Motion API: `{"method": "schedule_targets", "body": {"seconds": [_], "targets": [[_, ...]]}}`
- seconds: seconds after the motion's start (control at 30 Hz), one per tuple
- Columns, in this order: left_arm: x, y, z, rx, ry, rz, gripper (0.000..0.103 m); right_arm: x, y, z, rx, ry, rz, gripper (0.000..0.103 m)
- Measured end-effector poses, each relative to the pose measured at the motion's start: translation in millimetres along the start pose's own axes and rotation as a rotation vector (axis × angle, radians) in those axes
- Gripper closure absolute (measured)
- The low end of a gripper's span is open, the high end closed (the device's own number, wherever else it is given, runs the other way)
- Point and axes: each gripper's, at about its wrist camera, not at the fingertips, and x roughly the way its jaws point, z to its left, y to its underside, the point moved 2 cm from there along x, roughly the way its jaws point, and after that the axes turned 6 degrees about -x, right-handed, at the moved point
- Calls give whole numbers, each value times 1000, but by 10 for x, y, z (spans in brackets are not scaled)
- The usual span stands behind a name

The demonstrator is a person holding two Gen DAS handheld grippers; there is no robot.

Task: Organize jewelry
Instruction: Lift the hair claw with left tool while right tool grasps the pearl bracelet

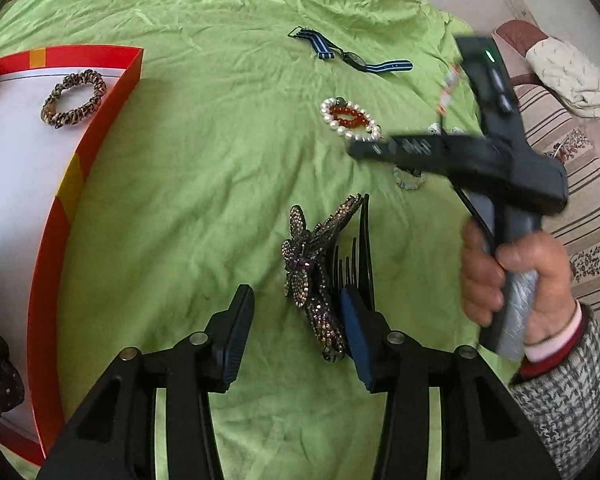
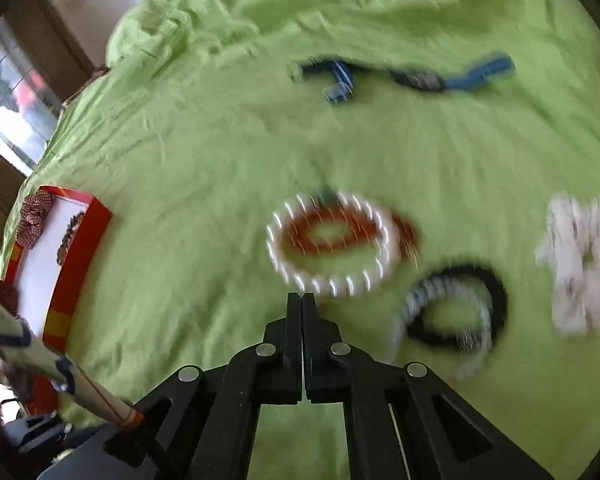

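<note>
The left tongs were found half open, lowered over a rhinestone hair clip lying on the green bedsheet. The clip lay between the jaws, hard against the right pad; the left pad stood apart from it. No grip was seen. This straddling position was judged to be the approach for a pickup, the clip presumably being destined for the red box at the left.

The right tongs were seen fully closed and empty, the fingers meeting with nothing between them. They hung just short of a pearl bracelet that ringed a red bead bracelet; heavy blur was noted in that view. The hand was seen wrapped around the grip of the right tool.

One leopard-print scrunchie was already in the box, and a checked one lay at its far end. Still loose on the sheet were a striped watch, a black band and a white scrunchie. The task was judged to be at an early stage.

The surface was a bed under a creased sheet, soft and uneven. A striped, floral cover was noted at the right, and a window at the left.
</note>
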Motion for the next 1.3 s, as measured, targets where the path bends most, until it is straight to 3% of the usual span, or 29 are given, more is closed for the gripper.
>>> {"method": "schedule_targets", "body": {"seconds": [0.13,0.3,0.33,0.4,0.47,0.73,0.8,0.83,0.87,0.9,0.93,1.0,1.23,1.27,1.3], "targets": [[-31,50,-29,4,-11,-7,59,-254,279,-125,34,-13,-5,102],[80,5,-85,-26,18,10,59,-613,455,-163,32,-44,-85,99],[123,-17,-102,-38,19,12,59,-637,420,-153,32,-52,-94,96],[180,-32,-132,-55,26,10,59,-662,326,-107,24,-44,-122,74],[194,-33,-146,-68,30,17,59,-588,184,-21,-4,-42,-126,67],[196,-30,-165,-57,38,7,58,64,-176,152,-119,16,-8,67],[219,-20,-175,-55,41,6,50,120,-225,156,-132,38,-35,68],[234,-15,-185,-54,42,5,48,145,-246,151,-121,40,-22,72],[243,-10,-200,-50,38,3,47,147,-253,152,-113,38,-12,91],[241,-6,-214,-45,33,1,47,130,-243,157,-100,3,6,102],[236,0,-233,-34,31,5,48,119,-211,159,-93,-26,21,102],[216,33,-265,-23,52,23,76,121,-78,171,-106,-25,56,102],[-110,324,-190,-19,62,50,80,-253,433,36,-37,-51,75,102],[-159,360,-156,-26,61,46,80,-327,462,41,-41,-41,60,98],[-194,374,-117,-34,61,40,80,-404,469,56,-48,-30,39,87]]}}
